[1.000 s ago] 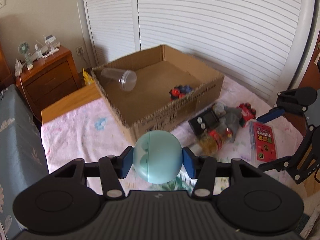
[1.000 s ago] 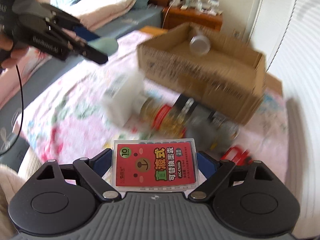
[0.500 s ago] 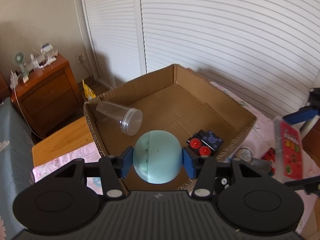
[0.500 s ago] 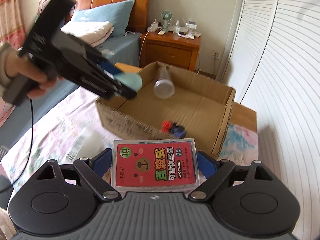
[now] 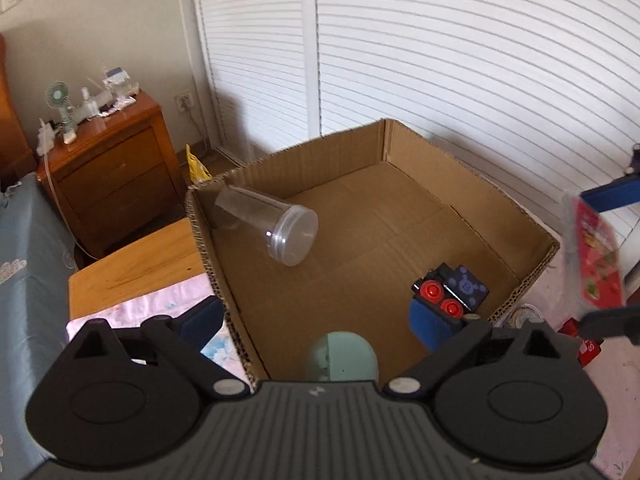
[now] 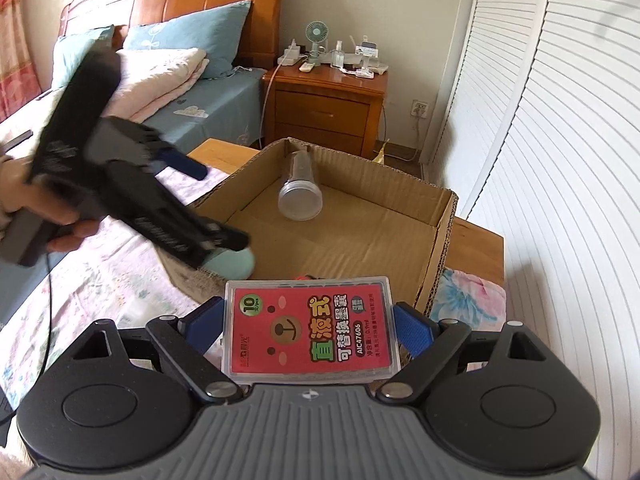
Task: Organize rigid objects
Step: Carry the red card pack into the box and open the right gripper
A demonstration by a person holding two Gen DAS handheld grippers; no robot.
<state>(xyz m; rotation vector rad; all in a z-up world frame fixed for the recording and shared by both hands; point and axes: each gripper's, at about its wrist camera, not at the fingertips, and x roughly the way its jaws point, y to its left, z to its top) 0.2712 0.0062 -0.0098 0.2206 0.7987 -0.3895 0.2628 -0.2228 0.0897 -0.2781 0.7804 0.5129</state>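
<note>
My left tool (image 5: 316, 320) opening — teal ball (image 5: 341, 356) free between its pads, over the cardboard box (image 5: 516, 216) | my right tool (image 6: 307, 326) clamps the red card case (image 6: 310, 330), long axis across the pads — box just ahead, below

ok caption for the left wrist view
Left gripper fingers opening, releasing the teal ball into the cardboard box.

My left gripper's body hides the lower half of the teal ball (image 5: 341, 357). The red card case (image 5: 596, 256) at the right is blurred, and the toy block (image 6: 308, 277) barely peeks above it.
</note>
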